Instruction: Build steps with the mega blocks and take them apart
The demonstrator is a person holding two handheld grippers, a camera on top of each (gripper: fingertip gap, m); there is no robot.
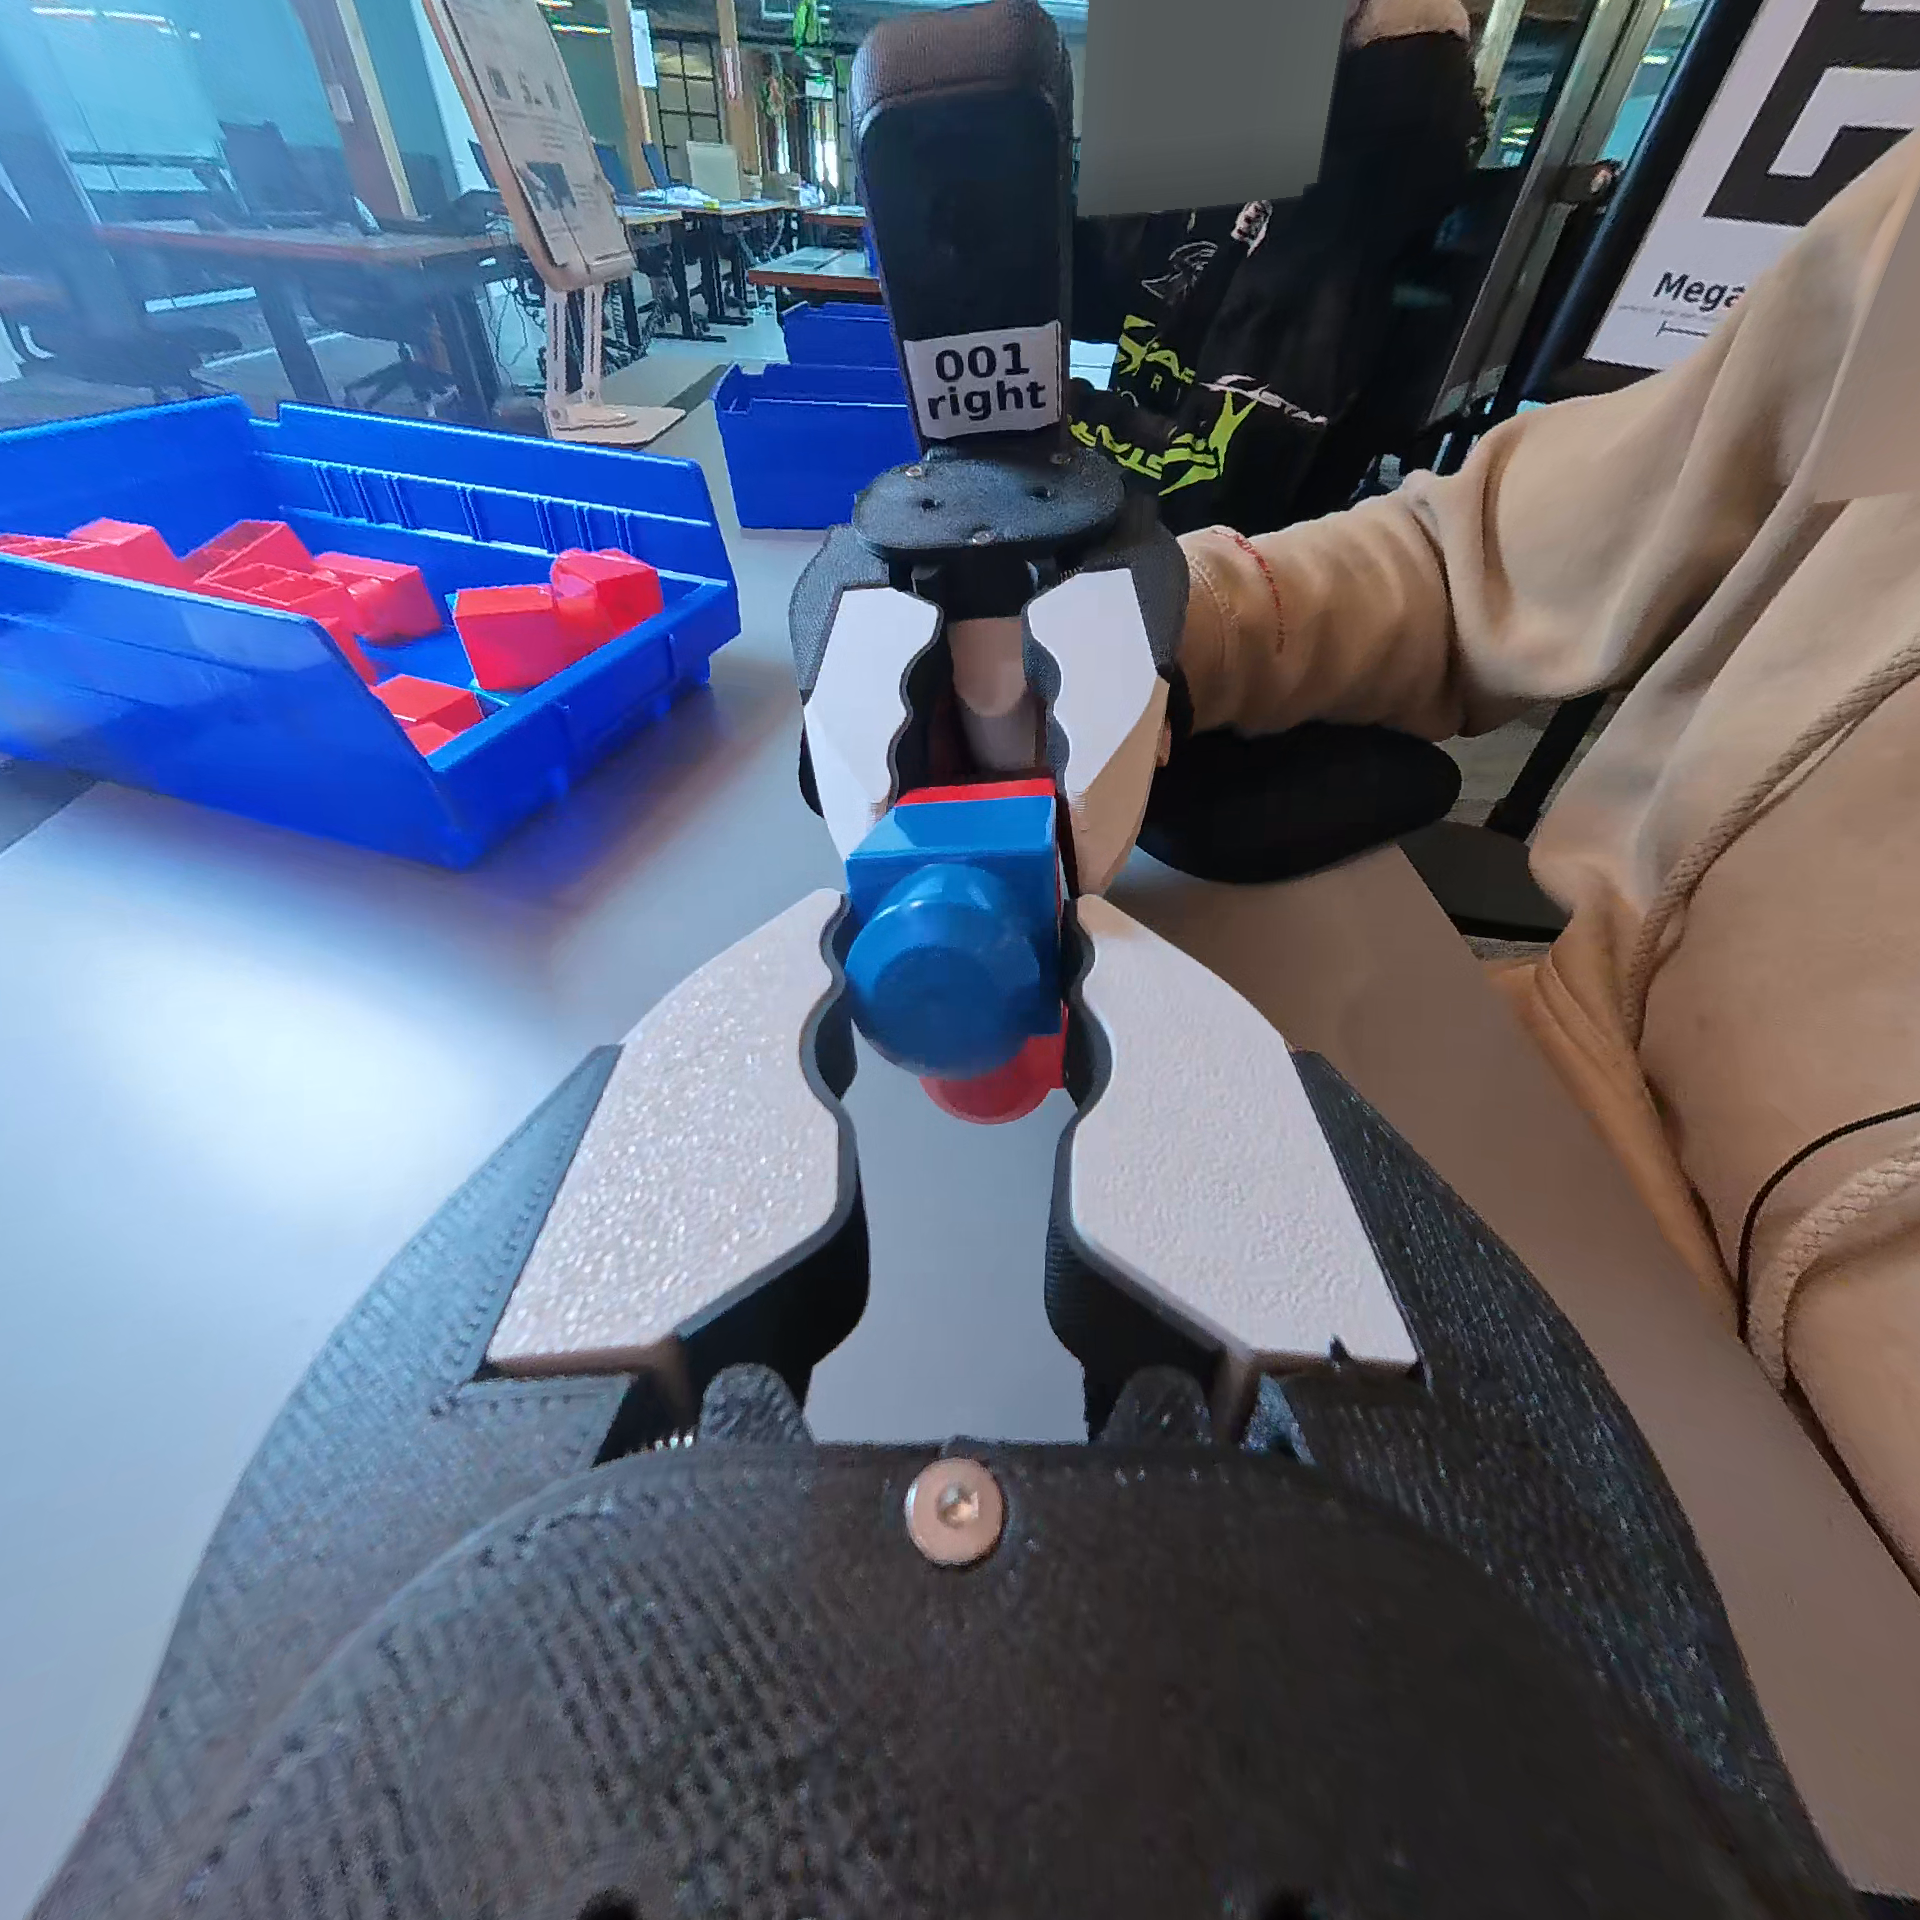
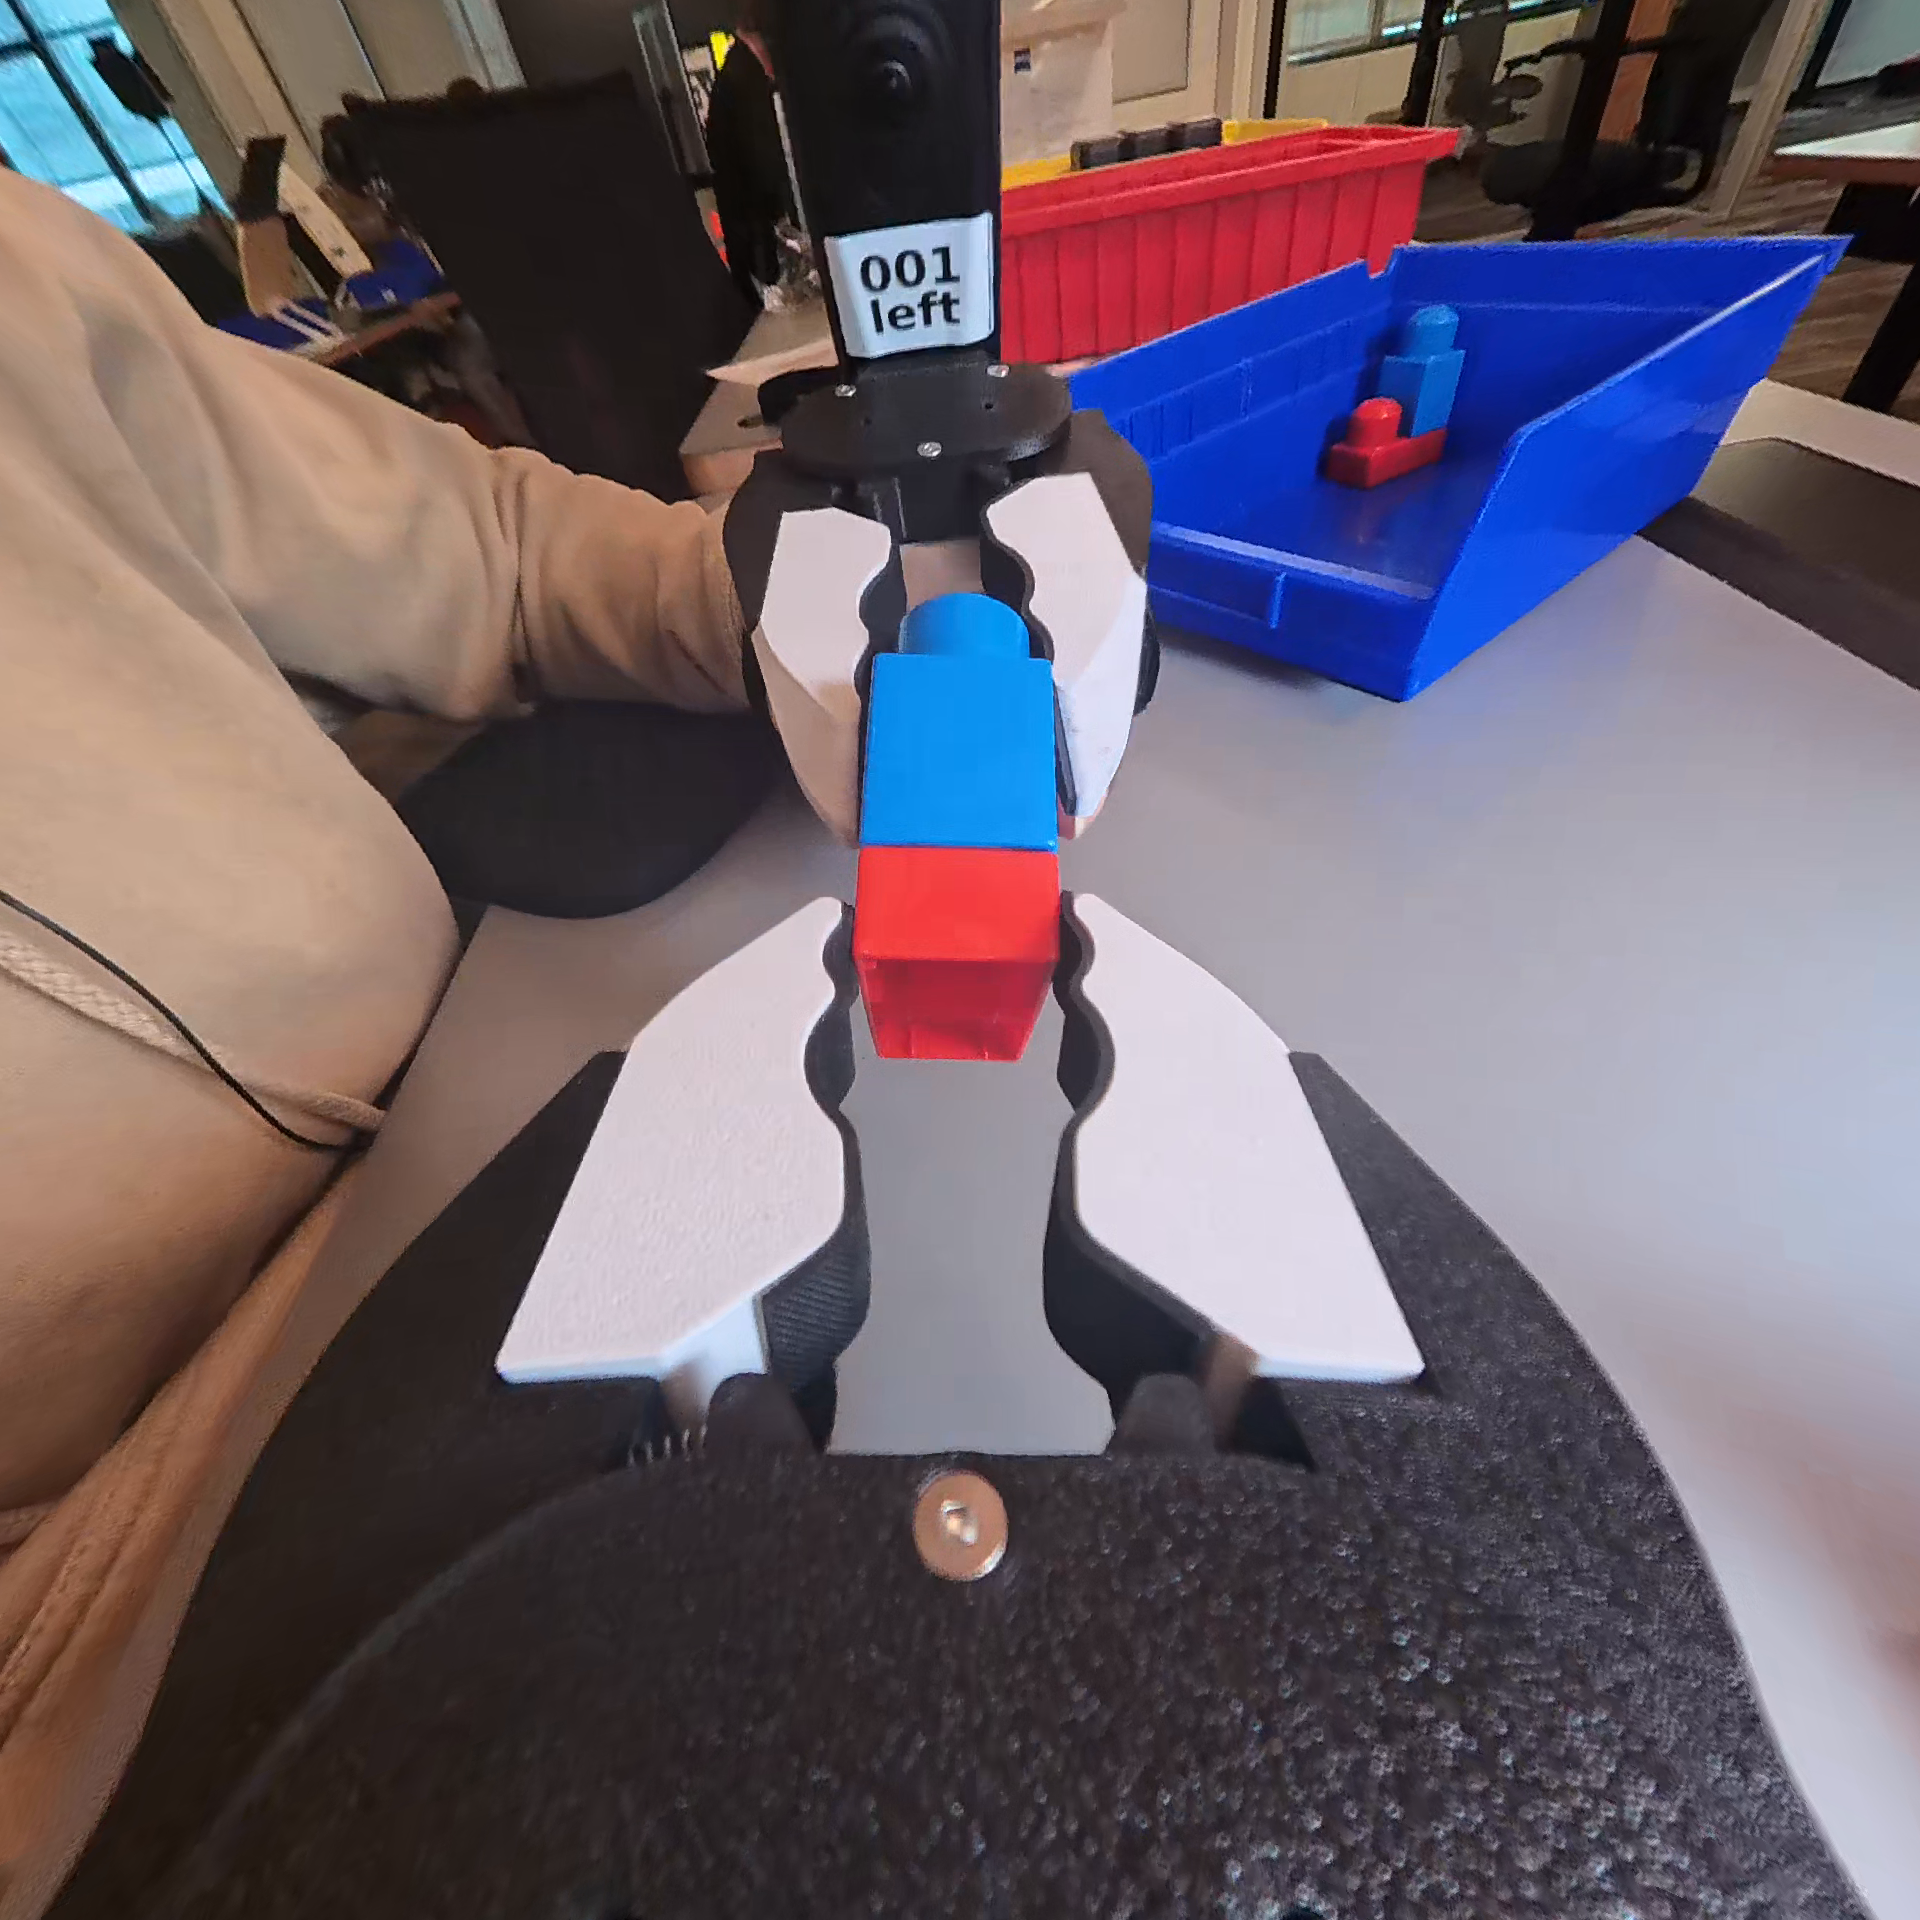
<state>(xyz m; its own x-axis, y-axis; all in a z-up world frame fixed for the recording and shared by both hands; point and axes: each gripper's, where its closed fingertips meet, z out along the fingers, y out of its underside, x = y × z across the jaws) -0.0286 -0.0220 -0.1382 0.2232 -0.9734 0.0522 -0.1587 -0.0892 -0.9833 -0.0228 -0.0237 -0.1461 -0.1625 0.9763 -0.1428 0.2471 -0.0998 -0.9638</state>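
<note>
A blue one-stud mega block (image 1: 951, 914) (image 2: 961, 758) is joined to a red block (image 1: 987, 1091) (image 2: 956, 935), and both are held in the air between my two grippers, which face each other. My left gripper (image 1: 956, 925) is shut on the blue block, whose stud points at its camera; it also shows in the right wrist view (image 2: 956, 805). My right gripper (image 2: 958, 925) is shut on the red block, whose hollow underside faces its camera; it also shows in the left wrist view (image 1: 966, 805). A free red stud sticks out below the blue block.
A blue bin (image 1: 582, 488) with several loose red blocks (image 1: 540, 623) stands on the grey table (image 1: 312, 1039). A second blue bin (image 2: 1558, 520) holds a small red-and-blue step (image 2: 1392, 416). A red bin (image 2: 1216, 239) stands behind it. A person's beige sleeves (image 1: 1455, 582) flank the grippers. The tips of both grippers are at nearly the same place.
</note>
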